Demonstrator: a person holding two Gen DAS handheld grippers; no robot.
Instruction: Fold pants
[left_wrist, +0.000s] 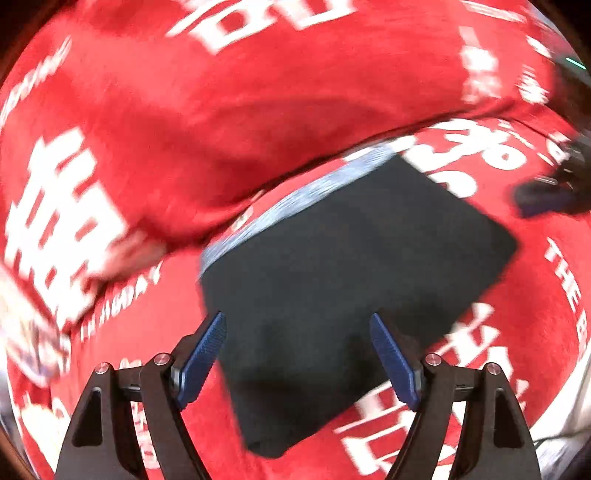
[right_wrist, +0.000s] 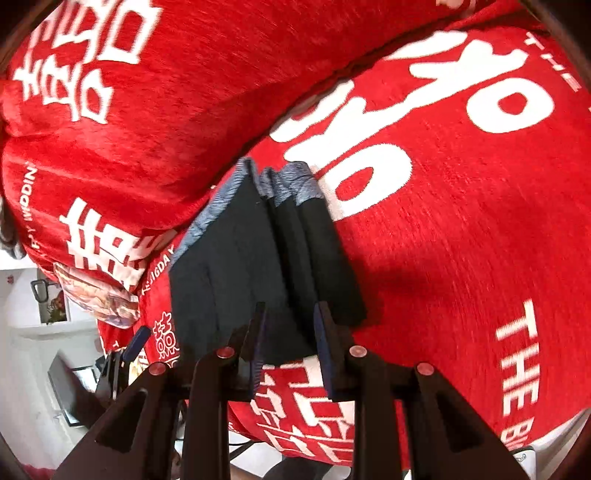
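The left hand-held gripper (left_wrist: 297, 360) hangs over the near part of the pants (left_wrist: 343, 280) with its two blue-padded fingers (left_wrist: 201, 360) spread wide apart and nothing between them. The right hand-held gripper (right_wrist: 288, 350) points at the near edge of the same garment; its two fingers (right_wrist: 327, 352) stand a narrow gap apart. The dark hem lies in that gap, but whether the pads actually press on it cannot be told from this angle.

There is one pair of pants (right_wrist: 258, 258), dark, folded into a compact block with a grey-blue waistband (left_wrist: 295, 199) along its far edge. In the right wrist view three or four stacked layers show at the fold, their edges stepped rather than flush. The block lies on one red blanket (left_wrist: 517, 332) printed with large white characters and lines of English lettering.

Beyond the waistband a second swell of the same red fabric (right_wrist: 166, 122) rises like a bolster, touching or nearly touching the pants' far edge, so there is little room on that side. To the right of the block the blanket (right_wrist: 461, 240) runs open and flat. At the left the blanket's edge drops away to a pale room (right_wrist: 33, 332), and the tip of the left tool (right_wrist: 135, 341) shows there.
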